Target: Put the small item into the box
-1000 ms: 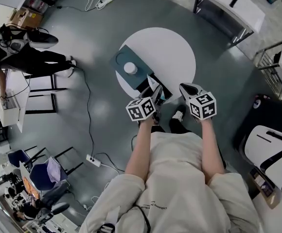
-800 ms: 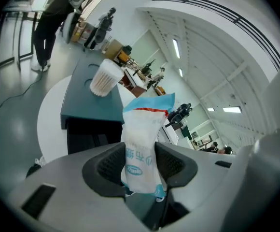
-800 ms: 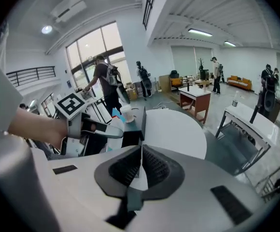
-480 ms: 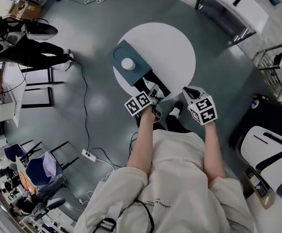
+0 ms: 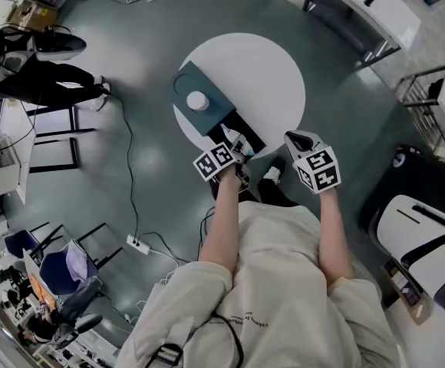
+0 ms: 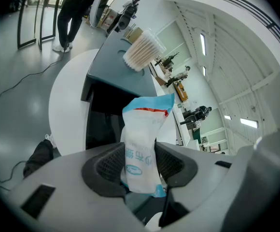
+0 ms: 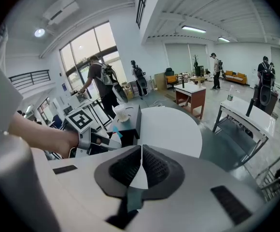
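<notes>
A small white packet [image 6: 141, 144] with a blue top and a red stripe is pinched upright in my left gripper [image 6: 140, 154]. Just beyond it stands the box [image 6: 105, 122], its black inside open and its grey-teal lid [image 6: 118, 66] laid back. A clear tub of cotton swabs [image 6: 141, 50] stands on that lid. In the head view my left gripper [image 5: 236, 146] is at the near edge of the box [image 5: 234, 133], on the round white table [image 5: 261, 75]. My right gripper [image 5: 293, 138] hovers to the right of the box, shut and empty, jaws pressed together [image 7: 141, 166].
A person [image 5: 31, 71] stands at the far left by a white desk [image 5: 4, 148]. Cables and a power strip [image 5: 136, 244] lie on the grey floor. White tables [image 5: 364, 10] stand at the top right, and more people [image 7: 101, 83] are seen across the hall.
My left gripper with the packet has edged forward and slightly left, closer to the box's near edge. The right gripper has kept about the same place beside it.
</notes>
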